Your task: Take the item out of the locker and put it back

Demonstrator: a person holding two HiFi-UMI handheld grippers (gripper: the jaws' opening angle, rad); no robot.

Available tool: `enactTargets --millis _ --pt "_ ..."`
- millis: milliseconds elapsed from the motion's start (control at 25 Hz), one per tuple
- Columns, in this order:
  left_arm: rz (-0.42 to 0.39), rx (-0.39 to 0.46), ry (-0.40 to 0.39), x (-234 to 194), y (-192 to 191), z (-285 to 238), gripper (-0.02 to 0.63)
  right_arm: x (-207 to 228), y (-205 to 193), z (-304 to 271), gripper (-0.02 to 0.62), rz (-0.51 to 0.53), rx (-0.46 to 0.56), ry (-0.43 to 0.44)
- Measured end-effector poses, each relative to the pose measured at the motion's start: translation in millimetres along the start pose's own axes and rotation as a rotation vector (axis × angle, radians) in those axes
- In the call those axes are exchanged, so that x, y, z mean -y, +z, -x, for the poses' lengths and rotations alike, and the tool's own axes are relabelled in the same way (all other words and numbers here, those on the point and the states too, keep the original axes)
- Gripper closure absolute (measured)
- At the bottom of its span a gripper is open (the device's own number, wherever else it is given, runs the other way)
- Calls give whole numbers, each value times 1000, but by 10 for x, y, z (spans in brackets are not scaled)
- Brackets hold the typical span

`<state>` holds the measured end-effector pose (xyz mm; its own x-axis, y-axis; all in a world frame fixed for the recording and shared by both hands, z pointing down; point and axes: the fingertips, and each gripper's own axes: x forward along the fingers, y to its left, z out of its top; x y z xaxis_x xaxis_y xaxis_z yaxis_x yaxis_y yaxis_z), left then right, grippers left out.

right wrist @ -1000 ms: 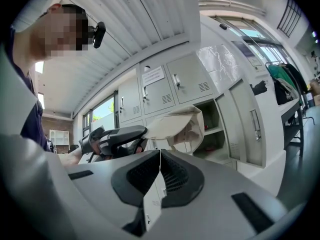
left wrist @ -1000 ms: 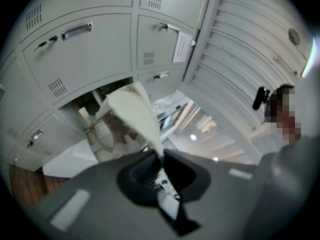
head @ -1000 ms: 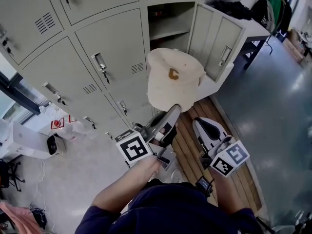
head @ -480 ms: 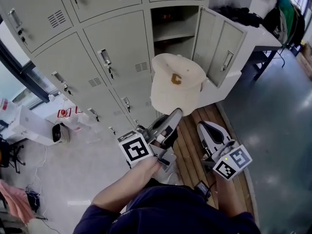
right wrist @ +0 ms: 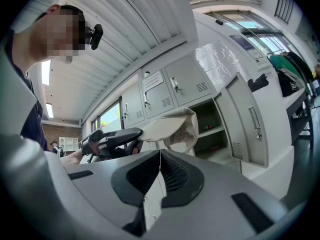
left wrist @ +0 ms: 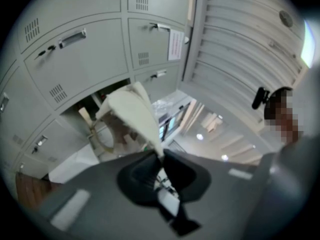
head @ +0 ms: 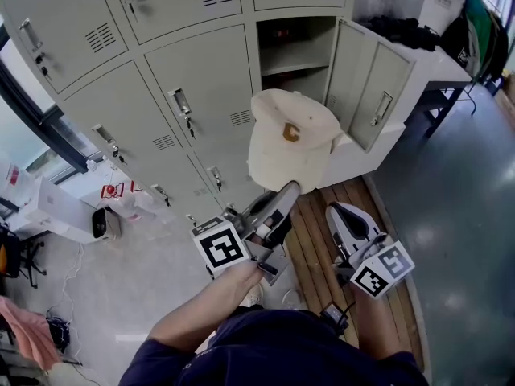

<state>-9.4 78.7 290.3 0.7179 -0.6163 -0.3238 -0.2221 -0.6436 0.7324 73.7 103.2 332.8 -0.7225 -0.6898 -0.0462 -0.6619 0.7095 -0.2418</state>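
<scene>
A cream cap (head: pixel 290 141) with a brown letter on its front hangs in the air before the open locker compartment (head: pixel 294 55). My left gripper (head: pixel 290 188) is shut on the cap's lower edge and holds it up from below. In the left gripper view the cap's fabric (left wrist: pixel 131 113) runs down into the closed jaws of the left gripper (left wrist: pixel 161 154). My right gripper (head: pixel 335 210) is lower and to the right, shut with nothing in it. The right gripper view shows its jaws (right wrist: pixel 160 152) pressed together, with the cap (right wrist: pixel 172 126) and the left gripper (right wrist: pixel 136 135) beyond them.
The locker door (head: pixel 368 95) stands open to the right of the compartment. Closed grey lockers (head: pixel 201 79) fill the wall to the left. A wooden slat platform (head: pixel 318 240) lies below. A white table with dark clothes (head: pixel 418 34) stands at the right, white boxes (head: pixel 68 215) at the left.
The head view has shifted a little, so the lockers sit further right in it. Both grippers and the cap keep nearly the same pose.
</scene>
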Motion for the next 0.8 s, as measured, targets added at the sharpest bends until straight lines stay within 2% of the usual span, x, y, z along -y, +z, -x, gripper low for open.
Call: enactTargets --millis 400,800 --pt "20 -10 0 -132 -56 -219 588 224 -29 -6 598 -27 -7 -12" --pt "-4 23 20 -166 -125 -411 588 398 -12 27 598 -17 -25 36"
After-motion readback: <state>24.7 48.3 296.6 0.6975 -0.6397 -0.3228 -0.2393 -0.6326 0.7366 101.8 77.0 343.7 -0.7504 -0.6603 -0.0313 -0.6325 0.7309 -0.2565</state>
